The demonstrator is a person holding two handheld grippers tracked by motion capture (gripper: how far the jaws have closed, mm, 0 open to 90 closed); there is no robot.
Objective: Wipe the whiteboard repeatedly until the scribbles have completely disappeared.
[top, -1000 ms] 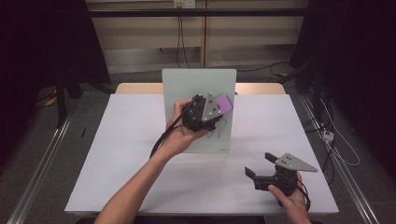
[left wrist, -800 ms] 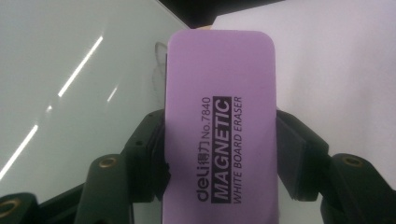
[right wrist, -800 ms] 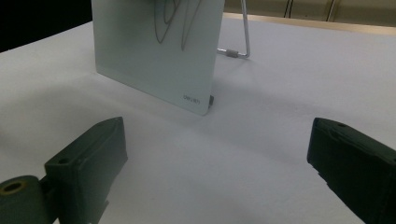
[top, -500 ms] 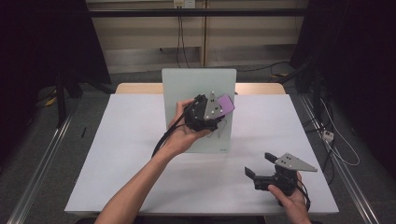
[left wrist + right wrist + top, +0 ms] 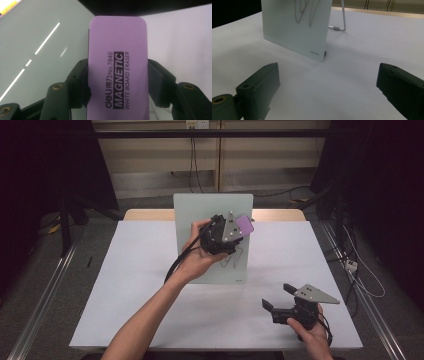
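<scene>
White table: left gripper clamps purple eraser at whiteboard; right gripper gapes wide.

A lab: black curtains, floor rails, cables around a white table

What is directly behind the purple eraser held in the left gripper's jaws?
The standing whiteboard is behind the eraser, with dark scribbled lines showing below it. Whatever marks lie under the eraser and the left gripper are covered.
</scene>
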